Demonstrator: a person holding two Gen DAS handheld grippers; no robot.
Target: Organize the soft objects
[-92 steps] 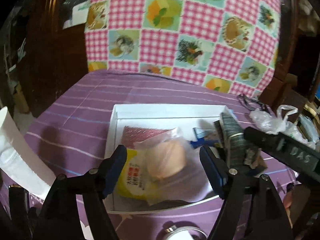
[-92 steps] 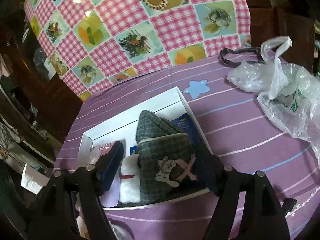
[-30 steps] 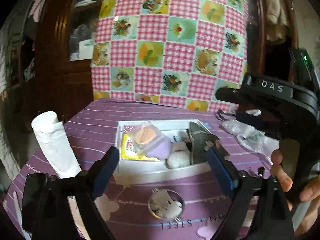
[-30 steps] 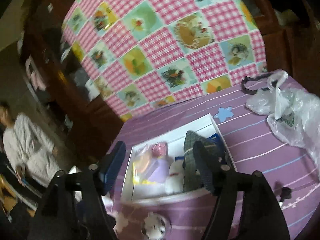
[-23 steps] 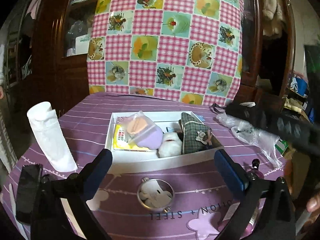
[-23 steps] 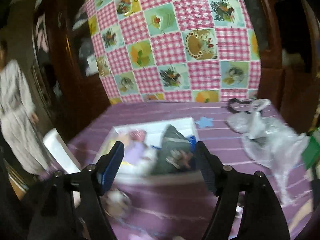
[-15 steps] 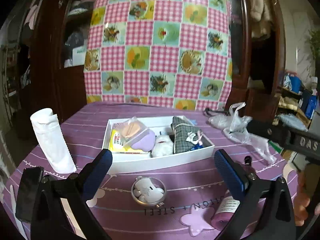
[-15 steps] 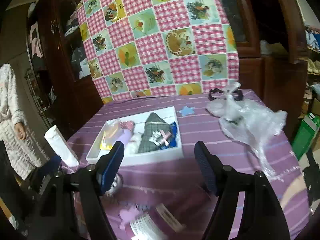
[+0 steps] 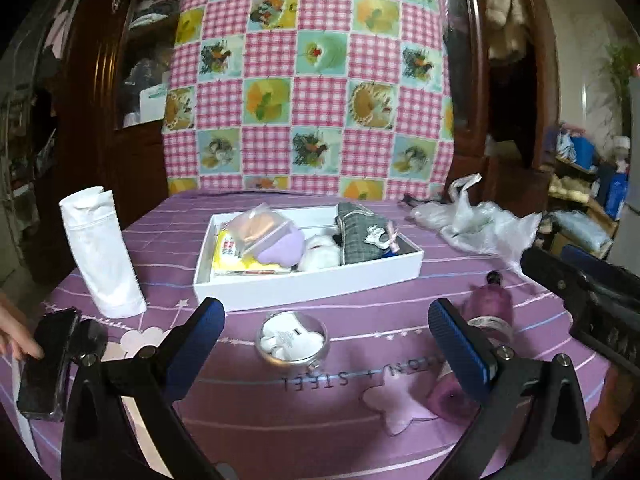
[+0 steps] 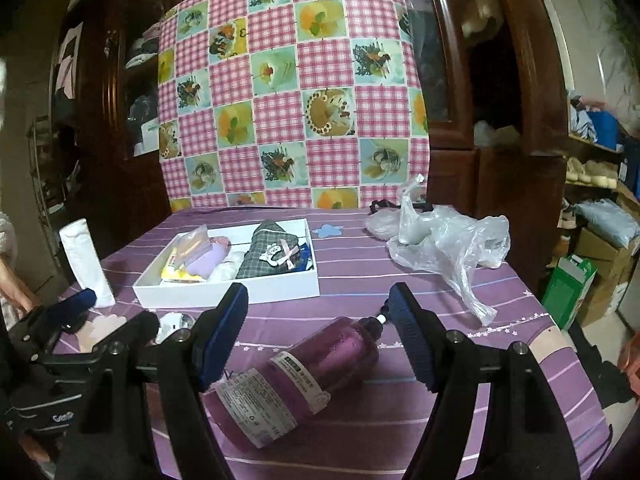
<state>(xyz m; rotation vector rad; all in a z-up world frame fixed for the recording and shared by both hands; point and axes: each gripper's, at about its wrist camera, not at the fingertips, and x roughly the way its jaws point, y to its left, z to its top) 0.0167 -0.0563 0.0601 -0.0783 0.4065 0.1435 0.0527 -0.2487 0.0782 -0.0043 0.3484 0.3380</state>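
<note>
Soft objects sit packed in a white tray (image 9: 308,280) toward the far side of the purple striped tablecloth (image 9: 360,400): a bagged peach sponge (image 9: 256,226), lilac pad (image 9: 280,246), white fluffy piece (image 9: 320,254), green plaid pouch (image 9: 362,236) upright at the tray's right end. Left gripper (image 9: 324,336) near table edge, jaws wide apart, nothing between; a small round tin (image 9: 292,342) lies just ahead. Right gripper (image 10: 318,332) likewise spread and empty, hovering above a purple bottle (image 10: 296,376) lying on its side. White roll (image 9: 100,248) stands left of the tray; crumpled plastic bag (image 10: 448,240) lies right.
</note>
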